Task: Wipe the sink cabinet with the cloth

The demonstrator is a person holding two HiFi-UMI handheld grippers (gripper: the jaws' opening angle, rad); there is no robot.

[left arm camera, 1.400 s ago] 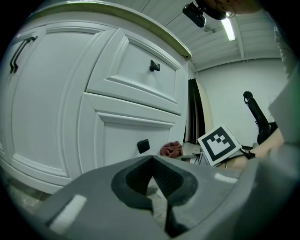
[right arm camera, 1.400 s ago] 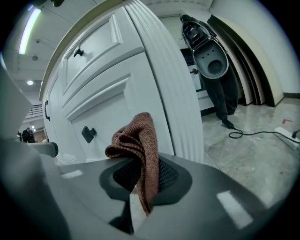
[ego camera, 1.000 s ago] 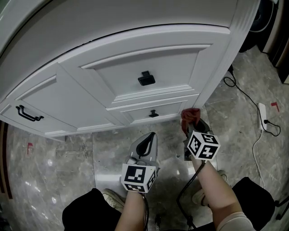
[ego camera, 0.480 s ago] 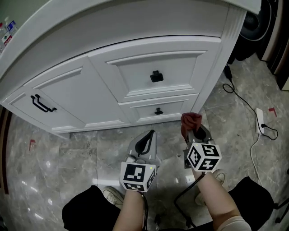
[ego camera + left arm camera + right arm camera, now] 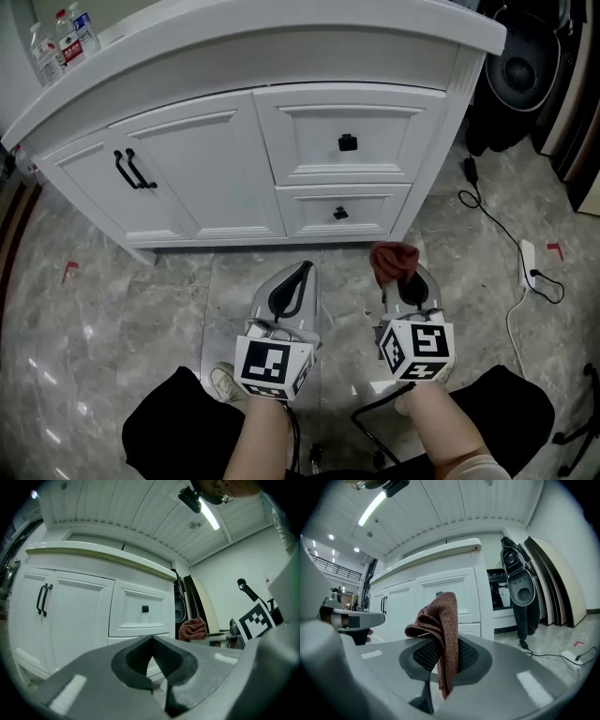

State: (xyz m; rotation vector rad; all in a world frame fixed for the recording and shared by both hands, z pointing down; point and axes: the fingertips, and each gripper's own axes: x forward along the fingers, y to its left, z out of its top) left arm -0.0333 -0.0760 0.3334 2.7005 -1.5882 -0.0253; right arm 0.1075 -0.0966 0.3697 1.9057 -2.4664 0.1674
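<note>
Rust-brown cloth (image 5: pixel 394 260) is pinched in the right tool (image 5: pixel 401 274). Its jaws are closed on a fold, with most of the fabric bunched up past the tips. The white sink cabinet (image 5: pixel 225 169) sits well ahead of both tools, and nothing is touching it yet. The left tool (image 5: pixel 302 274) is closed on nothing, just hanging beside the right one. Here's what we'd worry about: only a bit of fabric looks clamped, so dragging it across the panels could tug it loose. That seems likeliest if it catches on the drawer knobs (image 5: pixel 348 142) or on the door handles (image 5: pixel 134 171), which are ahead and off to the left of the tools. If the wad flops aside, the bare jaw tips could scuff the paint. There's also a cable (image 5: pixel 487 202) on the floor (image 5: pixel 122 309) to the right of the right tool, which looks easy to snag when stepping in. Stuff we can't make out: how deep the cloth sits in the jaws, any sink up on the counter (image 5: pixel 281 42), and what's in the bottles (image 5: pixel 61 42) at its far-left end. The cabinet's right side is out of sight too.
</note>
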